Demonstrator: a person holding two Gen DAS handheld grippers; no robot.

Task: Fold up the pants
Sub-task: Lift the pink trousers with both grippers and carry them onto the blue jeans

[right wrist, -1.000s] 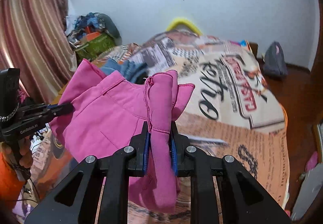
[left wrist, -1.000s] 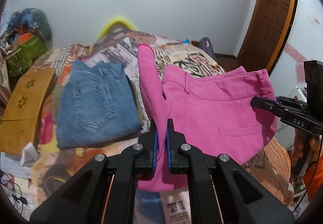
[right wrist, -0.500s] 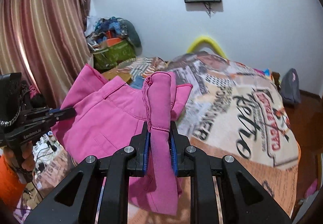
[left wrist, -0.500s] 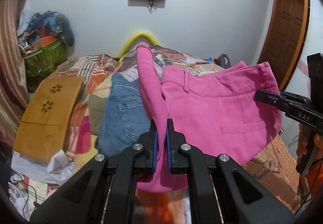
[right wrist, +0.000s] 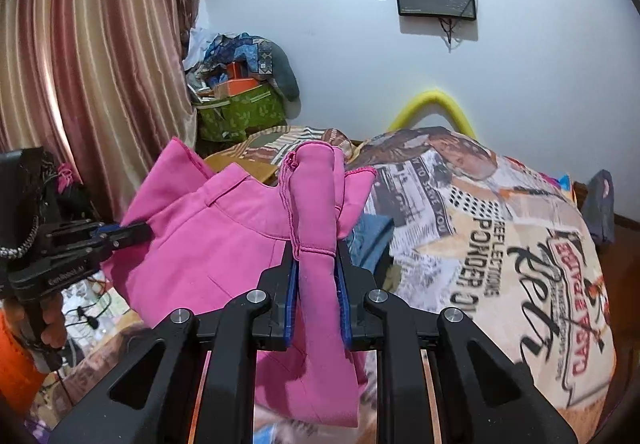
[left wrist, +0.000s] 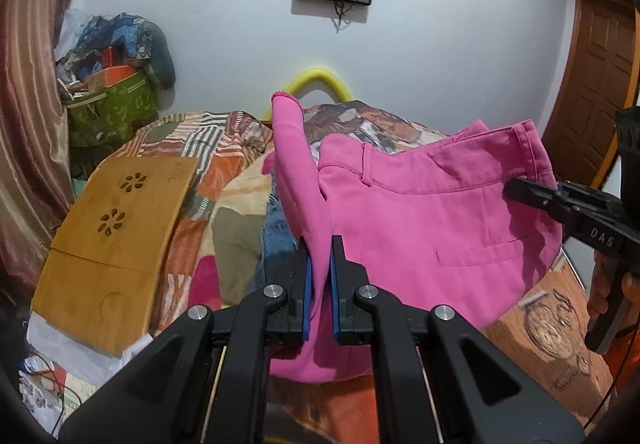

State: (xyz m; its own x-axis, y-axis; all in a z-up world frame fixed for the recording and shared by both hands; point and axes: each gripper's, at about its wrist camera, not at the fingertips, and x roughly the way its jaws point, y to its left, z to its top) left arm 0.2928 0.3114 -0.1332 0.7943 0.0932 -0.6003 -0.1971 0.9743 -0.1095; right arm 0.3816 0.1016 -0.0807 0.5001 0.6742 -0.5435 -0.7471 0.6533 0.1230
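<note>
Bright pink pants hang folded in the air above the bed, stretched between both grippers. At the bottom of the left wrist view, my left gripper is shut on a bunched edge of the pants. The right gripper pinches the waistband corner at the right of that view. From the right wrist, the right gripper is shut on a thick roll of the pink pants. The left gripper clamps their far left corner.
Folded blue jeans lie on the bed's printed blanket, mostly hidden behind the pants. A wooden lap tray rests on the bed's left side. A green bag of clutter and a curtain stand at the left; a door at the right.
Both grippers have carried the pink pants sideways across the bed, still clamped. The blue jeans have slid behind the pants, and the wooden tray and wall screens have come further into view.
</note>
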